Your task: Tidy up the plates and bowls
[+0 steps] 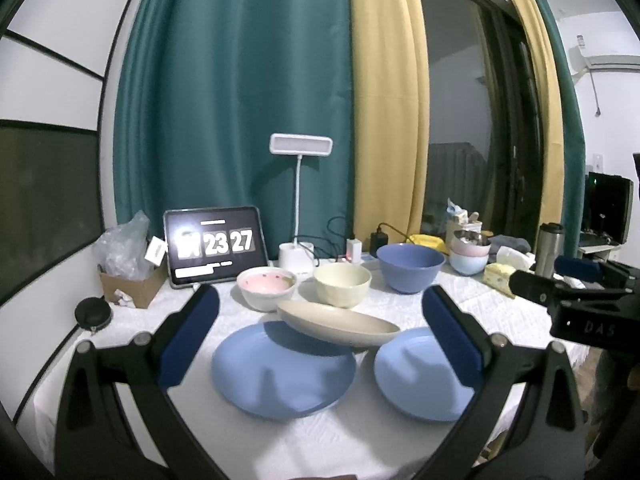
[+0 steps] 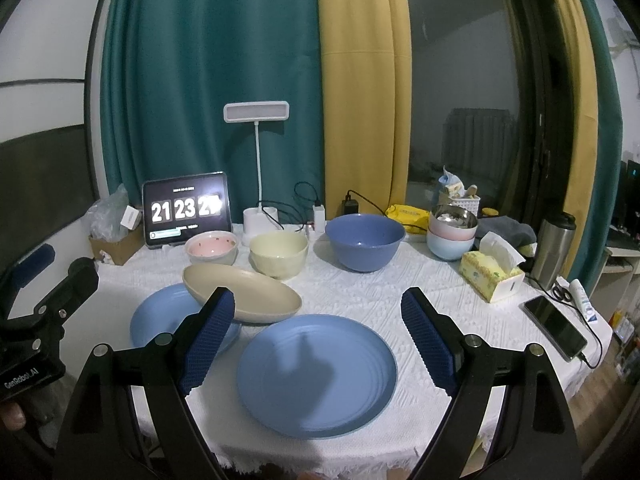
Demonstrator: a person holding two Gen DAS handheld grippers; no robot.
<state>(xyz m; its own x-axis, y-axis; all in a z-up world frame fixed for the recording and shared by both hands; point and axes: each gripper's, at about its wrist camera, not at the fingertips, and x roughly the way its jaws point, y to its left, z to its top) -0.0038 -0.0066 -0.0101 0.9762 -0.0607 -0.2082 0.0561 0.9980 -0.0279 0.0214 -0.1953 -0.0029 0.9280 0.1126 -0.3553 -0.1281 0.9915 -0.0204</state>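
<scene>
Two blue plates lie side by side on the white tablecloth: the left plate (image 1: 282, 370) (image 2: 168, 322) and the right plate (image 1: 420, 374) (image 2: 316, 374). A beige oval dish (image 1: 338, 324) (image 2: 244, 294) rests tilted on the left plate's far edge. Behind stand a pink-lined bowl (image 1: 267, 282) (image 2: 212, 247), a cream bowl (image 1: 342, 283) (image 2: 279, 254) and a large blue bowl (image 1: 410, 267) (image 2: 365, 246). My left gripper (image 1: 320, 344) is open above the left plate. My right gripper (image 2: 318, 338) is open above the right plate. Both are empty.
A tablet clock (image 2: 186, 210), a desk lamp (image 2: 256, 168) and chargers stand at the back. Stacked pastel bowls (image 2: 452, 236), a tissue box (image 2: 494, 274), a steel flask (image 2: 554, 248) and a phone (image 2: 556, 326) are at the right. A cardboard box (image 1: 128, 286) sits back left.
</scene>
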